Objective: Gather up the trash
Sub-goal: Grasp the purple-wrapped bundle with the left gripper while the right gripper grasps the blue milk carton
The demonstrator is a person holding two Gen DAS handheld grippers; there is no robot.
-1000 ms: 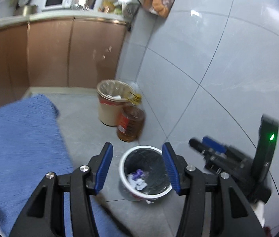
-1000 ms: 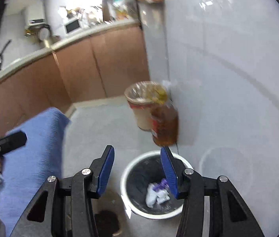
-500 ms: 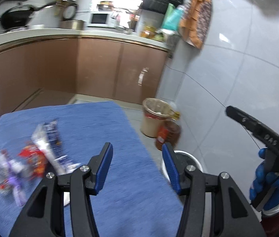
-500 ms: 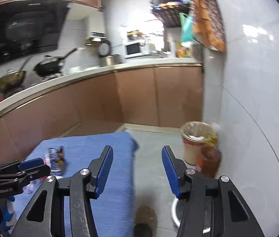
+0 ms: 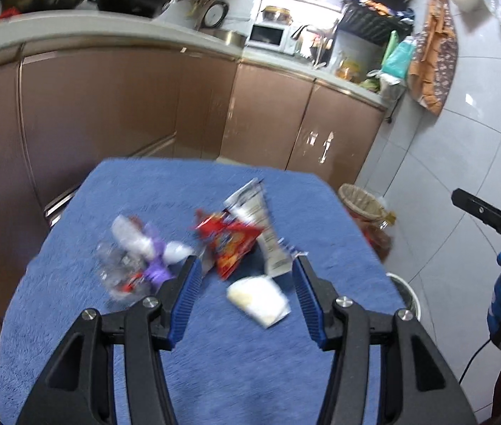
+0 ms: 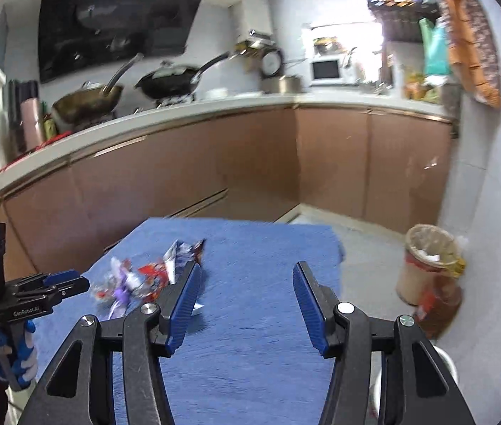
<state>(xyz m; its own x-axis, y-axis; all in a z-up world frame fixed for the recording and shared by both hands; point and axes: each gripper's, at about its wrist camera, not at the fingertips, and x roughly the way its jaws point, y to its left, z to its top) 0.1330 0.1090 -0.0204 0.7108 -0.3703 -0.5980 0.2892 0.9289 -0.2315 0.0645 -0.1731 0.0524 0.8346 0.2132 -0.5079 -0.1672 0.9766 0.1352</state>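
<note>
Trash lies on a blue towel-covered table: a red snack wrapper, a white and grey packet, a crumpled white piece and a purple and clear wrapper. My left gripper is open and empty above the table, the white piece showing between its fingers. My right gripper is open and empty over the right part of the table, with the trash pile to its left. The white bin's rim shows past the table's right edge.
A lined tan bin and a brown oil bottle stand on the floor by the tiled wall. Brown cabinets and a counter with pans run behind the table.
Both grippers have swung up and left, away from the white bin on the floor, and now face the table with the trash. Both stay open and empty.
</note>
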